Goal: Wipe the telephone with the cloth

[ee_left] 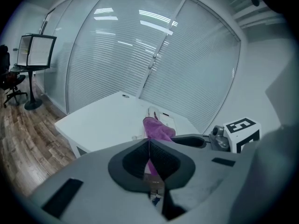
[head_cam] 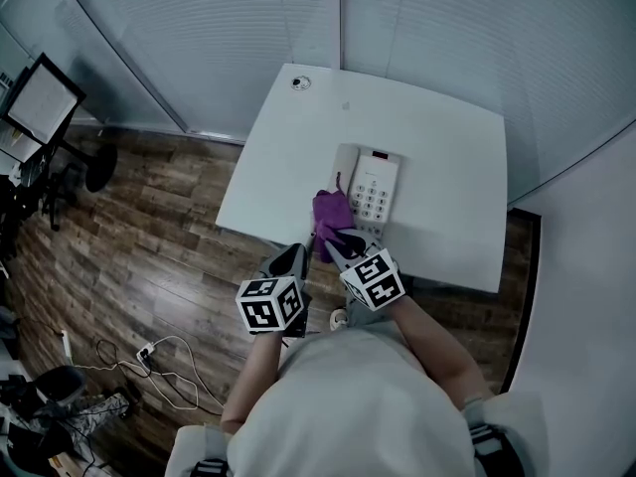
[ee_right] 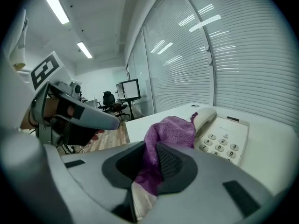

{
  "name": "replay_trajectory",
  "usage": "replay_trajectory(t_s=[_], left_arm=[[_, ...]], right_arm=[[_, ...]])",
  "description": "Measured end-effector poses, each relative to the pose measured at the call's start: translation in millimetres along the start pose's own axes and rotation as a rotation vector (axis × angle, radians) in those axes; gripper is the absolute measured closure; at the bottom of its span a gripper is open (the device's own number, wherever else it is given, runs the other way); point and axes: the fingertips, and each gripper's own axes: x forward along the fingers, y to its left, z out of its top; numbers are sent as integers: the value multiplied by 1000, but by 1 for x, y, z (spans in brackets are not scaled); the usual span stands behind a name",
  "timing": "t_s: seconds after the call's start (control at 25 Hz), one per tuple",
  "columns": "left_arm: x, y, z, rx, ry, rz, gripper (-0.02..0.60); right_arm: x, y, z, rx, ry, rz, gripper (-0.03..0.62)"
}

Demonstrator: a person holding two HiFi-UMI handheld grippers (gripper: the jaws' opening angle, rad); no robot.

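A white push-button telephone (head_cam: pixel 370 183) lies on the white table (head_cam: pixel 437 147), its handset on its left side. A purple cloth (head_cam: pixel 332 217) is bunched against the near left corner of the phone. My right gripper (head_cam: pixel 339 239) is shut on this cloth (ee_right: pixel 170 127), which runs between the jaws (ee_right: pixel 150 149) and rests beside the handset (ee_right: pixel 206 118) and the keypad (ee_right: pixel 223 142). My left gripper (head_cam: pixel 298 250) hovers just left of it, off the table's near edge, shut with nothing in it (ee_left: pixel 148 143). The left gripper view also shows the cloth (ee_left: pixel 158 129) ahead.
A round cable port (head_cam: pixel 300 82) sits in the table's far left corner. Glass walls with blinds (head_cam: pixel 427 28) stand behind the table. A screen on a stand (head_cam: pixel 40 102) and cables (head_cam: pixel 149 354) are on the wooden floor to the left.
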Motion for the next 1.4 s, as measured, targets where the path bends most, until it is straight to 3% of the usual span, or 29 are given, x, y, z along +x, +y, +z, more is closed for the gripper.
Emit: replay_trajectory(t_s=[0.68,1.32,1.36,1.4], left_arm=[[34,-24,19,68,29,-41,560],[104,-53,46,168,100,7,558],[108,-55,46,177,109,5,546],[112,-57,46,188,122,2,481]], right_arm=[[-76,-44,44,61,-171,-93,513],[-112,-112,70,43,-218,-56,513],[-113,-114,69,46,-219,-52,513],[-115,-116,69,47,-221,-48,513]])
